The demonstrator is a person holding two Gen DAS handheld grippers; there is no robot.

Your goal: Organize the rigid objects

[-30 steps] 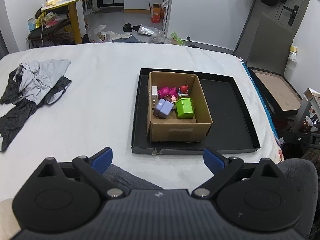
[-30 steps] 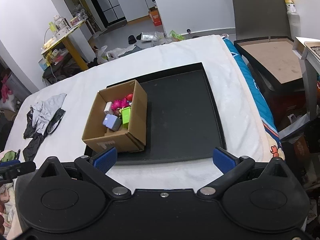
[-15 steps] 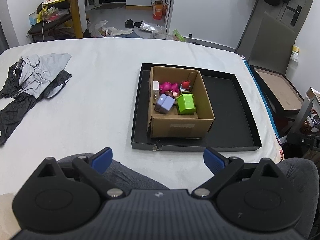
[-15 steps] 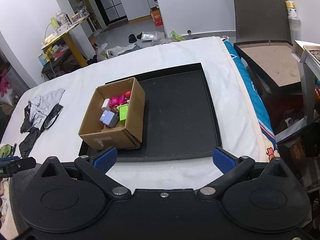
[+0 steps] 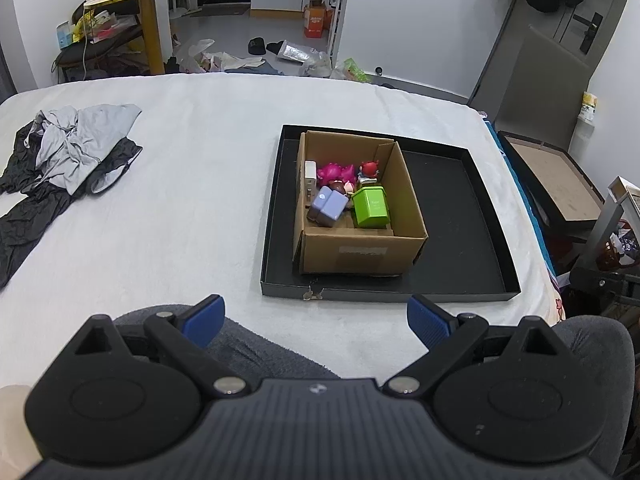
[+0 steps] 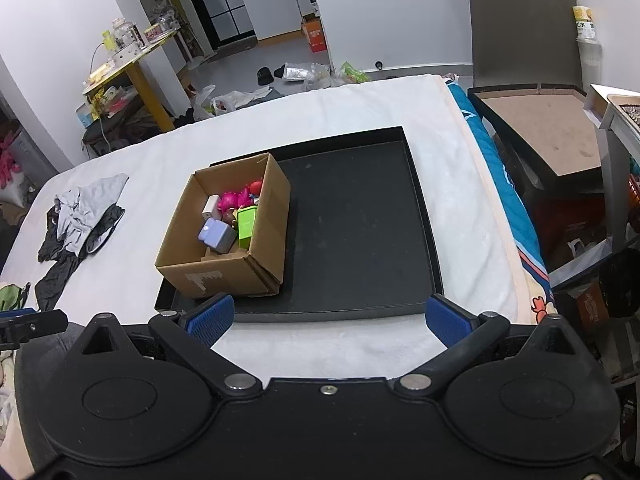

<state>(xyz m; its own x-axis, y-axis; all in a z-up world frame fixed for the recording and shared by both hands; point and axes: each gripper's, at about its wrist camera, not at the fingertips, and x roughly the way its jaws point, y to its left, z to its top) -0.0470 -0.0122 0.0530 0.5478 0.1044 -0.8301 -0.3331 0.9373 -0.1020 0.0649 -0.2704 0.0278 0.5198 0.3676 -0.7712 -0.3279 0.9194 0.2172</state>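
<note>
Cardboard box (image 5: pixel 362 248) seated in left half of black tray (image 5: pixel 452 288), ahead of both claws, well apart from either. Inside: green block (image 5: pixel 371 211), lilac block (image 5: pixel 329 209), pink toy (image 5: pixel 336 172), red-capped figure (image 5: pixel 369 169), white piece (image 5: pixel 310 176) against the left wall. Compared with a second ago: box and tray unmoved on white cover (image 5: pixel 192 184); left view drawn slightly nearer, right view shifted little. Left claw (image 5: pixel 316 316) spread wide, blue pads (image 5: pixel 202 316) bare, touching nothing. Right claw (image 6: pixel 328 318) likewise wide, empty, above tray's near edge. Grey and black clothing (image 5: pixel 68 160) far left.
</note>
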